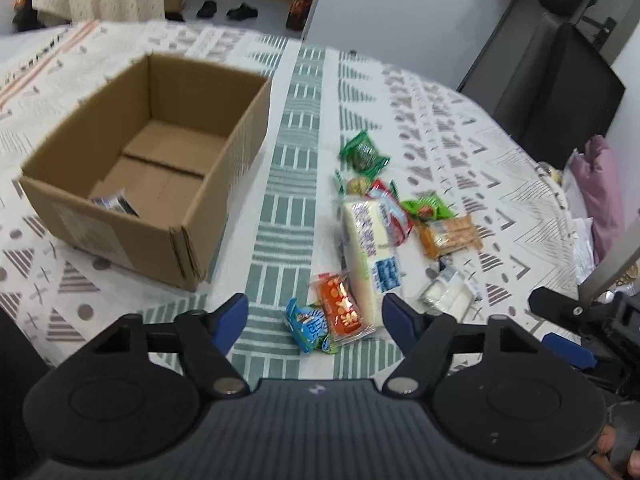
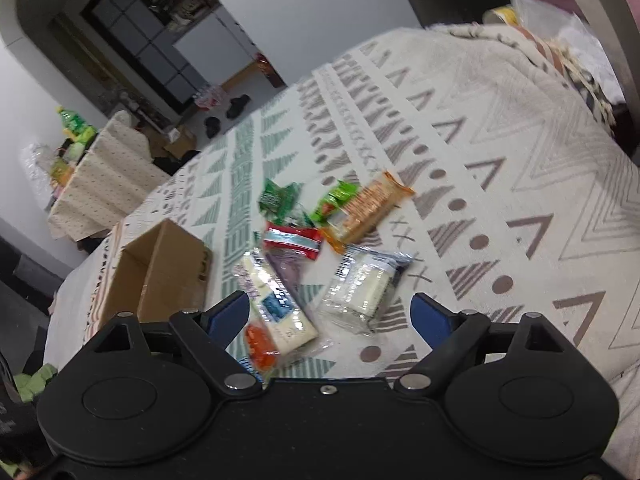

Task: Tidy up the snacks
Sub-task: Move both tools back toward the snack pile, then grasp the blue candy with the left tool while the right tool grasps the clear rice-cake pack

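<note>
Both my claws are wide open and hold nothing. My left claw (image 1: pixel 316 320) hangs just above the orange snack pack (image 1: pixel 343 312), with the blue one (image 1: pixel 304 322) touching it. I should drop straight down and pinch only the orange pack. The box (image 1: pixel 160 216) waits far to the left on the worktop (image 1: pixel 288 184). My right claw (image 2: pixel 332 316) hovers near the clear pack (image 2: pixel 362 288).

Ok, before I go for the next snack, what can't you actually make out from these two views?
- Dark packet in the cardboard box: left wrist view, half hidden by the near wall, blurred.
- Box interior: right wrist view, only its outside shows.
- Printing on the long white pack: motion blur, both views.
- Blue packet and orange packet: overlapping; right wrist view, largely hidden behind the right gripper.
</note>
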Demonstrator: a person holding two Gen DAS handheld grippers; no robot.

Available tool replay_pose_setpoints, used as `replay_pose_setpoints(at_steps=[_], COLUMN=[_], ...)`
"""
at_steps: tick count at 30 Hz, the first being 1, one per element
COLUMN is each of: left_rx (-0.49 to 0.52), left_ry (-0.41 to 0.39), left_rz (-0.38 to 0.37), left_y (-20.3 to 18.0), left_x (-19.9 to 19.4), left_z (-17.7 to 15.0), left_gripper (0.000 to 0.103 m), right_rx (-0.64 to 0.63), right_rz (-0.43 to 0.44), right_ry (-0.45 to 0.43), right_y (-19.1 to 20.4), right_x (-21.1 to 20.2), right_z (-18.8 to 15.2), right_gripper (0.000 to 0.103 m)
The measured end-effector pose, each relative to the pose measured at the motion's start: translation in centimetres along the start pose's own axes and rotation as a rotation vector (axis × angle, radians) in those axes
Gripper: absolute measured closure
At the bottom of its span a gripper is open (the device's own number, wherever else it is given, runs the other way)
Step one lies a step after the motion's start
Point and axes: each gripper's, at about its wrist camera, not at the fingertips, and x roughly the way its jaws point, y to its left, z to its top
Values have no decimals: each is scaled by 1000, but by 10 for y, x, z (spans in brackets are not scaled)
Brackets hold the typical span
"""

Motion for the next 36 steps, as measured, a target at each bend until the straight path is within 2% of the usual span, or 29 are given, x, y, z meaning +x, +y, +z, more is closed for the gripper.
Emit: replay_pose_setpoints(at_steps=[11, 14, 16, 24, 29, 36], left_rx=[-60, -90, -97, -103, -82, -77], left_ry=[102, 128, 150, 139, 89, 60], left_rz=[6, -10, -20, -6, 12, 17], left_y=[11, 15, 16, 15, 15, 20], left_x=[57, 68, 74, 76, 66, 59], left_z=[-6, -7, -9, -3, 7, 14], left_gripper=[55, 62, 71, 76, 77, 77], right_rx=[27, 27, 32, 41, 25, -17], right_rz=[-20, -28, -36, -75, -97, -157], right_ry=[58, 76, 88, 130, 156, 163], right_y=[-8, -8, -10, -13, -10, 2], right_x=[33, 43, 51, 79, 94, 114], right_z=[7, 9, 10, 15, 15, 17], right_gripper=[18, 21, 22, 24, 24, 24])
